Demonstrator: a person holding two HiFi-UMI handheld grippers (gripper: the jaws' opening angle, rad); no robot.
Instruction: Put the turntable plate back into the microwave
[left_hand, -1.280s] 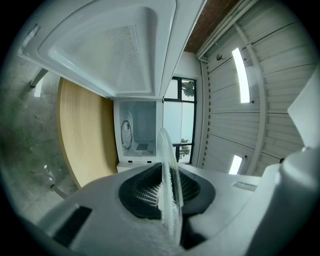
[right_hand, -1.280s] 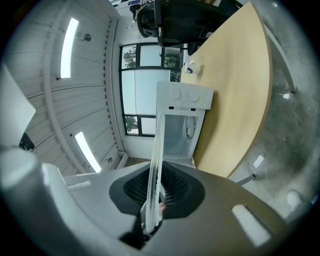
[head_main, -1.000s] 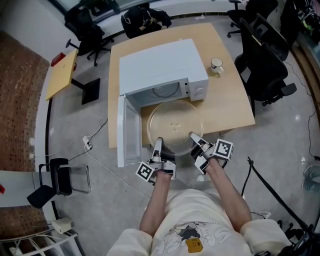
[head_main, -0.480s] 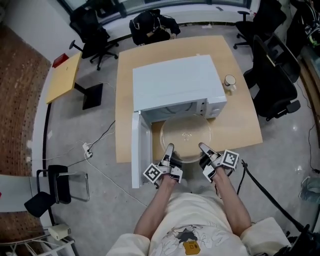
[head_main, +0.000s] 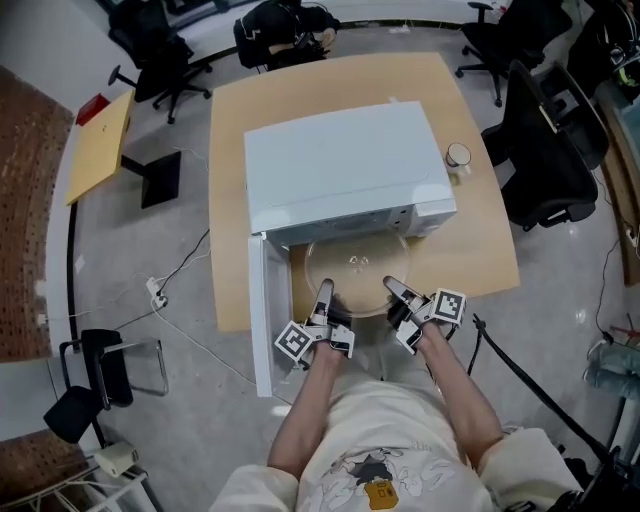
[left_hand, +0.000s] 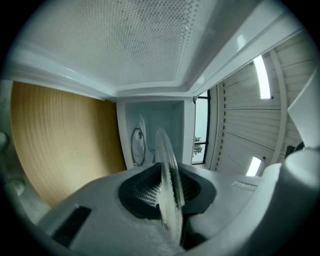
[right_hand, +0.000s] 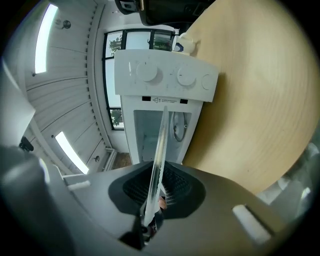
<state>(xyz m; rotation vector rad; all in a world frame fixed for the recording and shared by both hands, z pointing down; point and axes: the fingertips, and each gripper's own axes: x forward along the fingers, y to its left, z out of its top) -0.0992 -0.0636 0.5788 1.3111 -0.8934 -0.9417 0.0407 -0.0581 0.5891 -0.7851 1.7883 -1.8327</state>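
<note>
**Glass plate at the microwave mouth**

Both hand-held grippers are clamping the near rim of the round clear glass turntable plate. The left hand-held gripper is biting its left side and the right hand-held gripper its right. The plate is lying flat over the light wooden bench, with its far edge running under the front of the white box-shaped microwave. The white microwave door is hanging open at left.

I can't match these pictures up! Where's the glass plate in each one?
Head view: centre, the glass plate sits before the microwave, held by the left claw and right claw.
Left gripper view: lower centre, edge-on.
Right gripper view: lower centre, edge-on.
Shared landmark: the white microwave, just beyond it.
</note>
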